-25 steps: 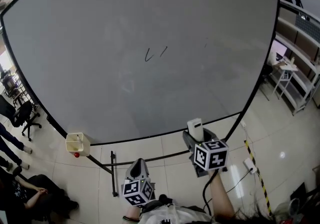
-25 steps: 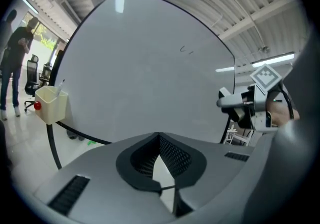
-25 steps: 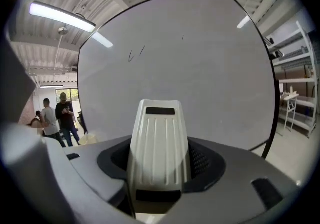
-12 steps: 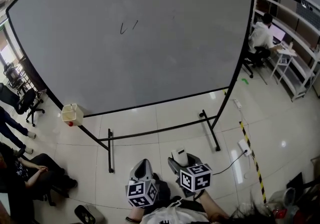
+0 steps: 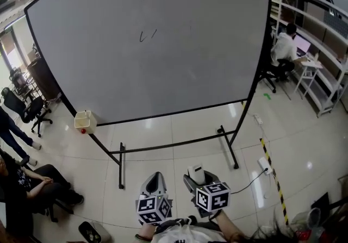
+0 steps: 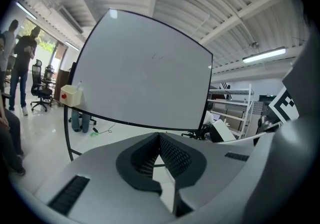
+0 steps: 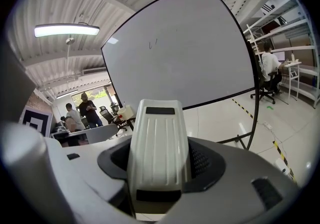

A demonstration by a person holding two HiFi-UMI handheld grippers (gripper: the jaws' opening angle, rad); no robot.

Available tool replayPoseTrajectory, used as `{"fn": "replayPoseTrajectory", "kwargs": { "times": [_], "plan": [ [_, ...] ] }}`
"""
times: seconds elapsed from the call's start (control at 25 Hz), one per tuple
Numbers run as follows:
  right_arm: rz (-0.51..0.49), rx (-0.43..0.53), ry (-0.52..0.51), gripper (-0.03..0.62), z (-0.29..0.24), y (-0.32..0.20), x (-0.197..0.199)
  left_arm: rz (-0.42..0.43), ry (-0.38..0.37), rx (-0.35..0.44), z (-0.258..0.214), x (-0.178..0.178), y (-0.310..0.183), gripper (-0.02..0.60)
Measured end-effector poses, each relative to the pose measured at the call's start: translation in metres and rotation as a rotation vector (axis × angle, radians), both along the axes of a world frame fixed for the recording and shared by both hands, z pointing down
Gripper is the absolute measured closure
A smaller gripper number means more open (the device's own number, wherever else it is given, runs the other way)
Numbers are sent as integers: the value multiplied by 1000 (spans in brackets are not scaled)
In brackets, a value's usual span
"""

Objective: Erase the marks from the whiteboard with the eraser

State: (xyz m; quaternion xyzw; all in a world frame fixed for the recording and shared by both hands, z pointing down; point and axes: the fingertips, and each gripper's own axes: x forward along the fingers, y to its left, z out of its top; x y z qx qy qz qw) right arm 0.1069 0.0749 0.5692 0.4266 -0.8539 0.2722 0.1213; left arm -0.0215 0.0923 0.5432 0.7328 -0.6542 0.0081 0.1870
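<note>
Whiteboard erasing: wiping not begun.
White eraser [image 7: 157,138] was clamped in the right tongs [image 7: 160,163]. The left tongs [image 6: 161,162] were closed on nothing. Both were held low, well apart from the whiteboard [image 5: 163,79]. Two short pen marks [image 5: 147,35], upper left, were unerased, so all wiping remained.

The head view looked steeply down from well back, while both gripper views faced the same whiteboard [image 5: 163,46].
</note>
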Motion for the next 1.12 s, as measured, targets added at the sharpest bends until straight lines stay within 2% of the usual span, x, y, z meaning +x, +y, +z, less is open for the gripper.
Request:
{"fn": "replayPoseTrajectory", "kwargs": {
  "times": [0.16, 0.28, 0.52, 1.12],
  "plan": [
    [13, 37, 39, 319, -8, 8, -7, 12, -18, 26, -8, -6, 10, 586],
    [-2, 51, 76, 319, -6, 12, -16, -9, -8, 25, -5, -16, 14, 586],
    [-22, 36, 68, 318, -7, 18, -36, -11, -2, 37, -8, -30, 19, 586],
    [-11, 24, 109, 319, 0, 29, -39, 15, -1, 12, -3, -33, 31, 586]
  ]
}}
